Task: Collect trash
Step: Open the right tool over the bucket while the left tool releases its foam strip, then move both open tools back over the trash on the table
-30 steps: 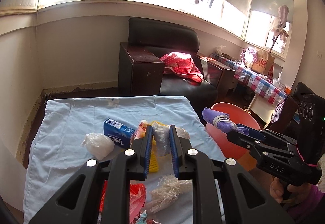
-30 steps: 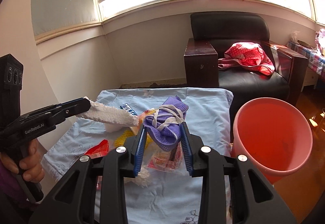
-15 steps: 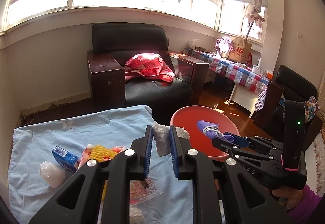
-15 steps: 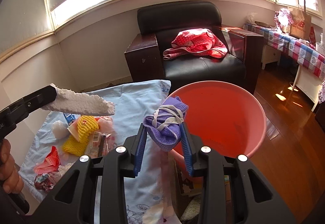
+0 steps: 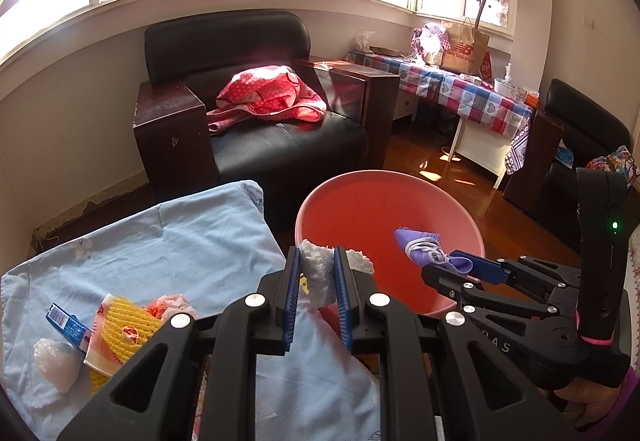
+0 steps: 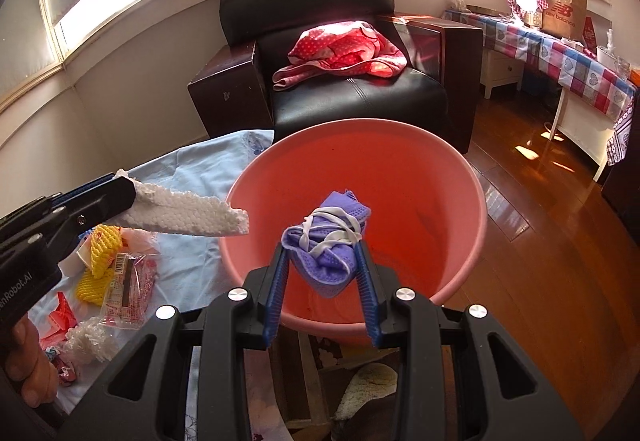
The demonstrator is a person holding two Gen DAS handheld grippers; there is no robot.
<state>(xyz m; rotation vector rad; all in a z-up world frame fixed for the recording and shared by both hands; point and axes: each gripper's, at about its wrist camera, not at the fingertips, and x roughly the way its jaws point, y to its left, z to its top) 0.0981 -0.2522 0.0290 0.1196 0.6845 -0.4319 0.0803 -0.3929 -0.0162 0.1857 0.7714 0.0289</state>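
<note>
From the left wrist view, the left tongs (image 5: 316, 277) are clamped narrow on a white foam net sleeve (image 5: 318, 273), which sits at the near rim of the pink basin (image 5: 360, 189), only partly over its mouth; let go here, the light sleeve could tip back onto the blue cloth-covered surface (image 5: 168, 241) or slip between basin and surface. Further right, the right tongs (image 5: 460, 265) hold a purple face mask (image 5: 420, 247) above the basin's inside. From the right wrist view, the right tongs (image 6: 324, 265) look slightly spread yet the face mask (image 6: 326, 241) is wedged between them over the basin (image 6: 472, 209); its white ear loops could snag on a ribbed pad and keep it from dropping. The foam sleeve (image 6: 188, 215) in the left tongs (image 6: 132, 197) reaches just to the rim, over the yellow foam net (image 6: 100, 257) and snack wrapper (image 6: 128, 289) left on the surface.
</note>
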